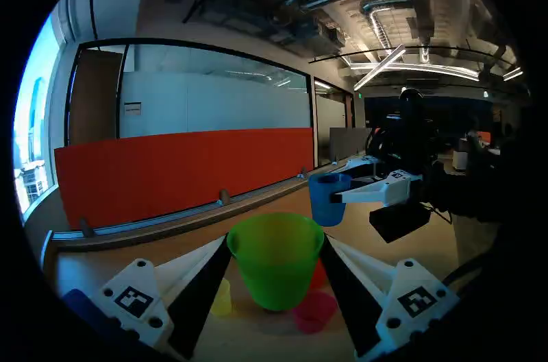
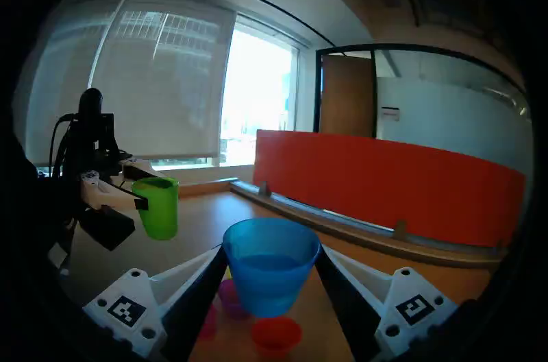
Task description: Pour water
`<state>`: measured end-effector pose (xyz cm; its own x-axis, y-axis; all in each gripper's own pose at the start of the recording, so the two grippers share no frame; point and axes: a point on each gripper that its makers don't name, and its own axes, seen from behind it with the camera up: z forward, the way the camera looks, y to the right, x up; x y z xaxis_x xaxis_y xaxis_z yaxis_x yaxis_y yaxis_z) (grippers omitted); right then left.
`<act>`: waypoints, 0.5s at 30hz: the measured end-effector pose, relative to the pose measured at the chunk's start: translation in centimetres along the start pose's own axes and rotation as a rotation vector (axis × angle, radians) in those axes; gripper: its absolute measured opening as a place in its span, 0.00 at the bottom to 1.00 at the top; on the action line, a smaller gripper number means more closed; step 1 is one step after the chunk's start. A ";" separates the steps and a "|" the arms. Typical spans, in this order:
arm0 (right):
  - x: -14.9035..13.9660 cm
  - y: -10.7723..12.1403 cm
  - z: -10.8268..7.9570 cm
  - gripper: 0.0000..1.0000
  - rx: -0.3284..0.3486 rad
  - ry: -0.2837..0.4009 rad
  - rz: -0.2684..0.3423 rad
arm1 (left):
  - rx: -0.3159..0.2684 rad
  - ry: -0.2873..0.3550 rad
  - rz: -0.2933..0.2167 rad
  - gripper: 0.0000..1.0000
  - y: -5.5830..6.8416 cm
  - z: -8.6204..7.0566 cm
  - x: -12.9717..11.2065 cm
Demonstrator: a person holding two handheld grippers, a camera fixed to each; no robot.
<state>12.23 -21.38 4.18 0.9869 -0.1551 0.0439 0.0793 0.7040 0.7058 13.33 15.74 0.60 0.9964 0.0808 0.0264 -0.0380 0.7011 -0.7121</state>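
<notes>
"Where are the two cups?"

"Both are held above the wooden table (image 1: 356, 235); the left gripper (image 1: 277, 276) is clamped on the green cup (image 1: 275, 259), a finger pressing each side, and the cup sits upright; the right gripper (image 2: 270, 276) grips the blue cup (image 2: 270, 297) in the same way, and water (image 2: 269, 264) shows through its wall about halfway up."

"How do they sit relative to each other?"

"They are apart; in the left gripper view the blue cup hangs farther off, to the right of the green one."

"What lies beneath them?"

"Small cups on the tabletop; a yellow cup (image 1: 221, 297) and a pink cup (image 1: 314, 310) stand on either side below the green cup, and a red cup (image 1: 319, 274) is partly hidden behind it."

"And around them?"

"An orange partition (image 1: 185, 170) runs along the table's far edge, behind a metal rail (image 1: 205, 208); in the right gripper view a bright window (image 2: 257, 94) stands beside a lowered blind (image 2: 157, 81)."
</notes>
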 end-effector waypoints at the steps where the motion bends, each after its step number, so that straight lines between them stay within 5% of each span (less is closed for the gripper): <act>1: 0.0 0.0 0.0 0.91 0.001 -0.002 -0.003 | 0.000 0.000 0.000 0.88 0.0 0.0 0.0; 15: 0.6 -0.2 -0.2 0.91 0.034 -0.040 -0.091 | -0.003 -0.014 -0.016 0.88 -0.3 -0.1 -0.4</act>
<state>12.79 -21.48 3.88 0.9694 -0.2454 0.0063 0.1627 0.6617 0.7319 12.93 15.43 0.79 0.9957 0.0799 0.0477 -0.0220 0.7006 -0.7133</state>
